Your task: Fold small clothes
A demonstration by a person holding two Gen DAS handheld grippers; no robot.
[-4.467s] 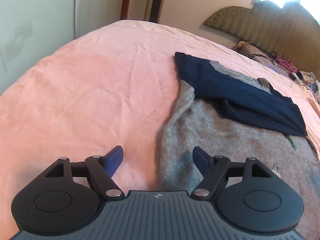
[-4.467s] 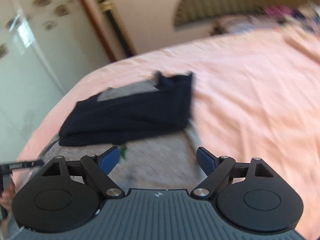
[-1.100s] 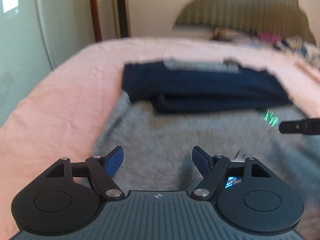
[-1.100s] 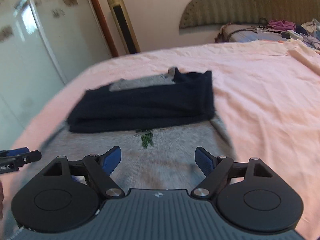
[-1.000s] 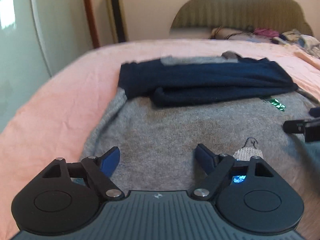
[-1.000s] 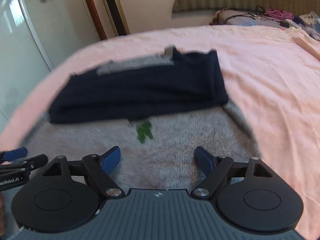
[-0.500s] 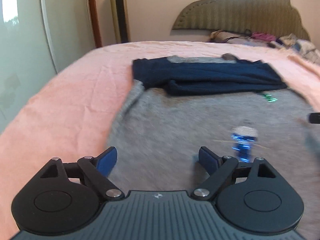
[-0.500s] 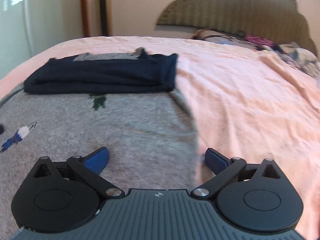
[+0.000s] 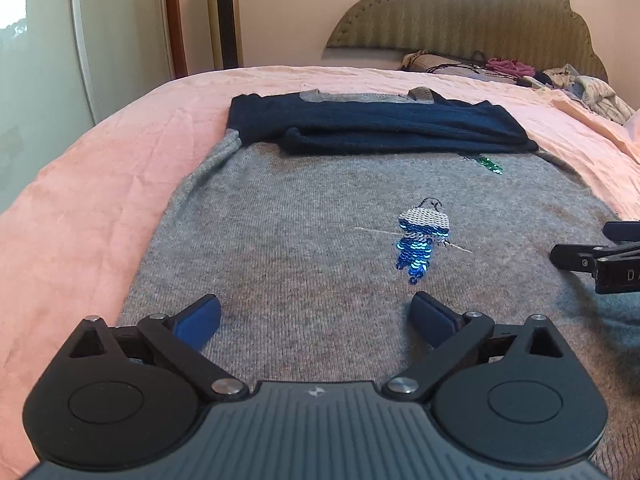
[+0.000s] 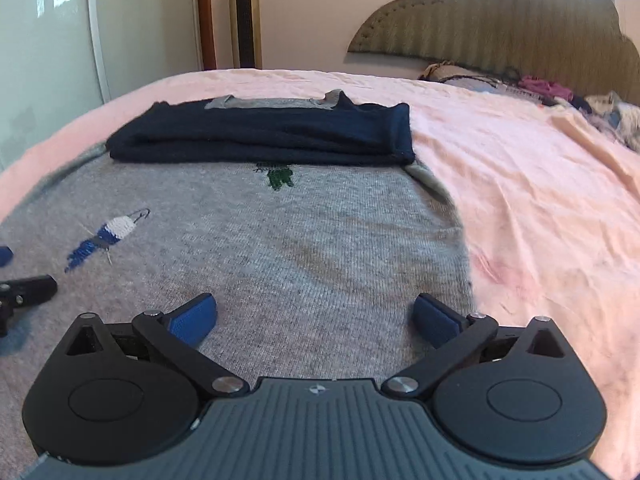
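A grey knit sweater (image 9: pixel 304 232) (image 10: pixel 328 240) lies flat on the pink bed, with its navy sleeves (image 9: pixel 380 128) (image 10: pixel 264 136) folded across the far part. A blue sequin patch (image 9: pixel 420 240) (image 10: pixel 100 236) and a small green one (image 9: pixel 490 164) (image 10: pixel 280 178) decorate it. My left gripper (image 9: pixel 316 320) hovers over the sweater's near left part, its jaws opening wide, nothing between them. My right gripper (image 10: pixel 316 320) hovers over the near right part by the sweater's edge, jaws also opening, empty. Each gripper's black tip shows at the side of the other view.
The pink bedsheet (image 9: pixel 100 168) (image 10: pixel 540 200) surrounds the sweater. A padded headboard (image 9: pixel 460 12) and a pile of loose clothes (image 9: pixel 580 88) are at the far end. A white wardrobe (image 9: pixel 40 60) and a tall gold-framed fan unit (image 9: pixel 224 16) stand left.
Both grippers have drawn back toward the sweater's near hem, so more grey fabric shows ahead. Both pairs of jaws have spread a little wider.
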